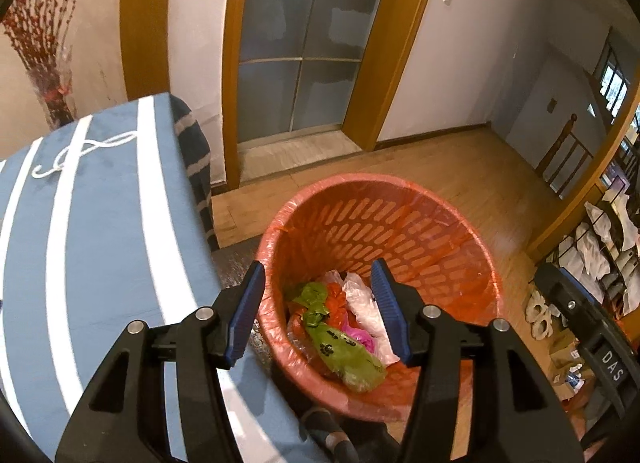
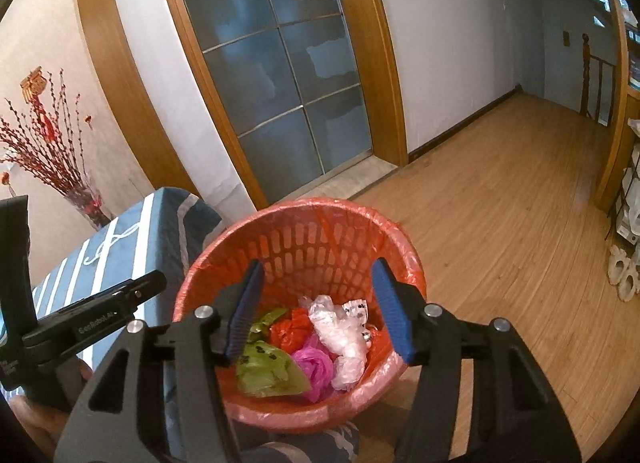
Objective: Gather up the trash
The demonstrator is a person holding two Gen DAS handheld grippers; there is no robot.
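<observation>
far left, a vase of red twigs (image 2: 60, 151) stands by the wall behind a blue cloth w/ white stripes (image 1: 100, 223) that covers a piece of furniture. just right of that cloth, on the wood floor (image 2: 500, 203), sits the orange slotted basket (image 1: 400, 223) w/ a thin red liner bag over its rim. both tools hang above its mouth: left tool (image 1: 320, 315) released, jaws apart, nothing btwn the blue pads; right tool (image 2: 318, 309) likewise released & empty. trash lies at the basket bottom: green wrapper (image 1: 344, 347) w/ black print, crumpled red plastic (image 2: 292, 325), pink bag (image 2: 314, 369), clear plastic (image 2: 340, 335). behind the basket, a glass-paned door (image 2: 280, 63) in a wood frame. at right edge of left wrist view, a rack w/ white items (image 1: 604, 239).
</observation>
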